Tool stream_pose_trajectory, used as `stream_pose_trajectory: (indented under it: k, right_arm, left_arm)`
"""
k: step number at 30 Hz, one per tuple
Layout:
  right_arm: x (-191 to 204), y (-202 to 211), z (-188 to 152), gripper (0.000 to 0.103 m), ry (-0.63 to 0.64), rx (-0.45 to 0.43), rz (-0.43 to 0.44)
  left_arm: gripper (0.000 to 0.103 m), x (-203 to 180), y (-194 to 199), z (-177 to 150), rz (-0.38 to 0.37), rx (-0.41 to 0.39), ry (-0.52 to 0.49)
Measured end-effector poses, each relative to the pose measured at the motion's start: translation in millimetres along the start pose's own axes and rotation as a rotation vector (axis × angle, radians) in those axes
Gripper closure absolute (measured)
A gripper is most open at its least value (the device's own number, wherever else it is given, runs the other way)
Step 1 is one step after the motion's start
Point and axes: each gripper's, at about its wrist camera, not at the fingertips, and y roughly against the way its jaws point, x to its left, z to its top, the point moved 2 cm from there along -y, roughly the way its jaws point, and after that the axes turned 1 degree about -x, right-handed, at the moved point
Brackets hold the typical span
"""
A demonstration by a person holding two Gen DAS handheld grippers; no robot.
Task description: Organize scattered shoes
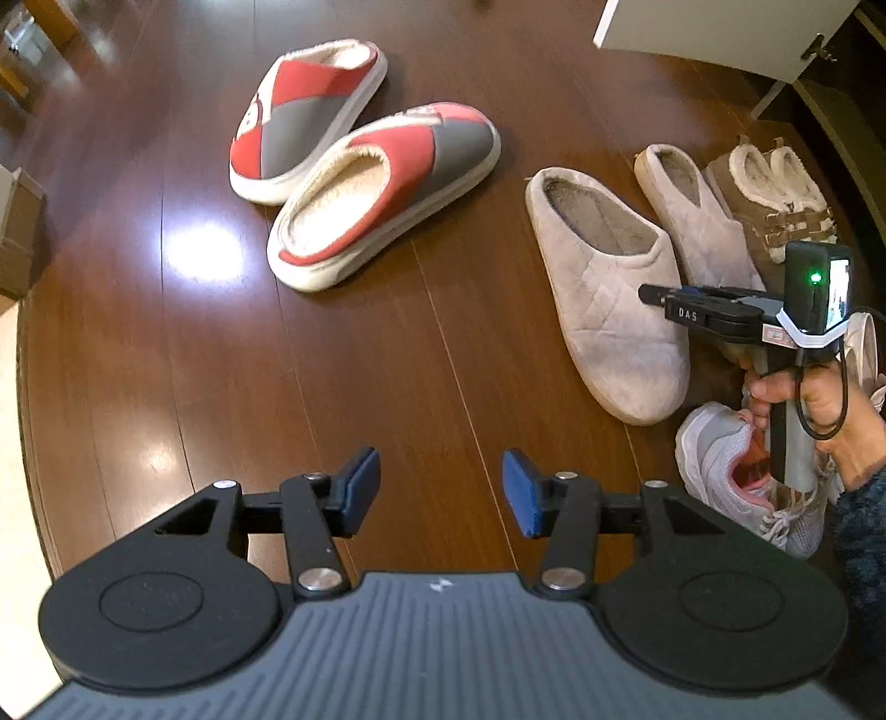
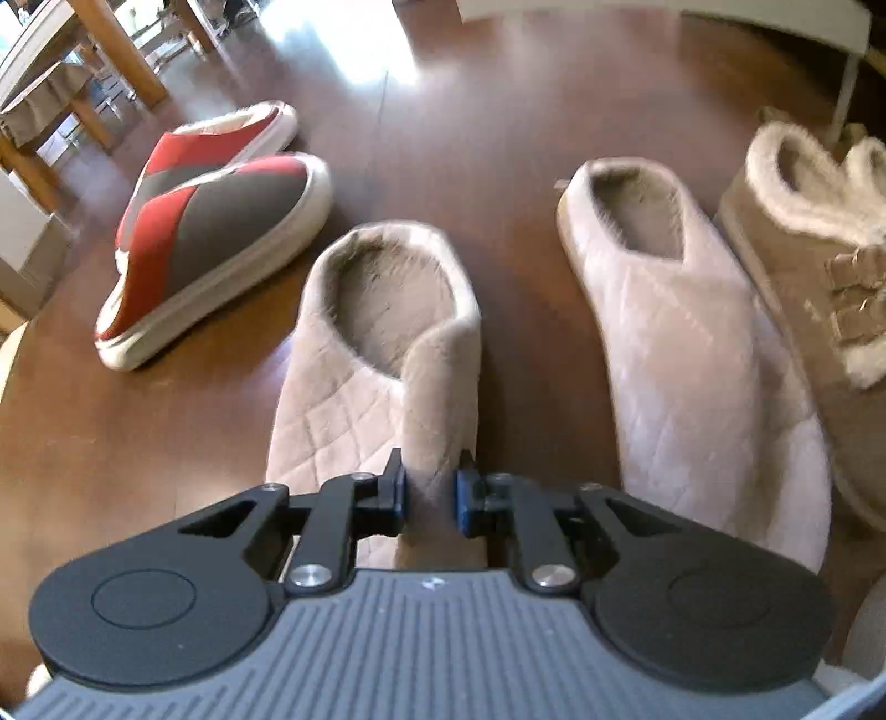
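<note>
Shoes lie scattered on a dark wooden floor (image 1: 138, 310). My right gripper (image 2: 431, 490) is shut on the upper edge of the nearer beige quilted slipper (image 2: 376, 343), pinching its fabric between the pads. The slipper's mate (image 2: 692, 343) lies to its right. In the left wrist view a hand (image 1: 819, 399) holds the right gripper (image 1: 653, 293) over that same slipper (image 1: 603, 288). My left gripper (image 1: 440, 493) hangs open above bare floor, nothing between its blue pads (image 1: 362, 484). Two red-and-grey slippers (image 1: 382, 194) (image 1: 310, 111) lie overlapping farther off.
Brown fur-lined boots (image 1: 769, 188) stand at the right beside the second beige slipper (image 1: 698, 221). A grey sneaker (image 1: 736, 476) lies under the hand. A white cabinet door (image 1: 720, 33) is at the top right, a cardboard box (image 1: 16, 232) at the left, wooden table legs (image 2: 111, 61) behind.
</note>
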Motion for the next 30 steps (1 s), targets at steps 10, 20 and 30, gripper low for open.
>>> stream_pose_trajectory:
  k: [10, 20, 30]
  right_arm:
    - [-28.1, 12.8, 5.0, 0.090, 0.221, 0.022, -0.082]
    - [-36.6, 7.9, 7.1, 0.066, 0.262, 0.014, -0.114]
    - [-33.5, 111.9, -24.6, 0.014, -0.027, -0.077, -0.196]
  left_arm:
    - [0.049, -11.8, -5.1, -3.1, 0.005, 0.019, -0.030]
    - [0.049, -33.7, -9.3, -5.4, 0.012, 0.032, -0.067]
    - [0.040, -79.5, 27.6, -12.1, 0.054, -0.084, -0.059]
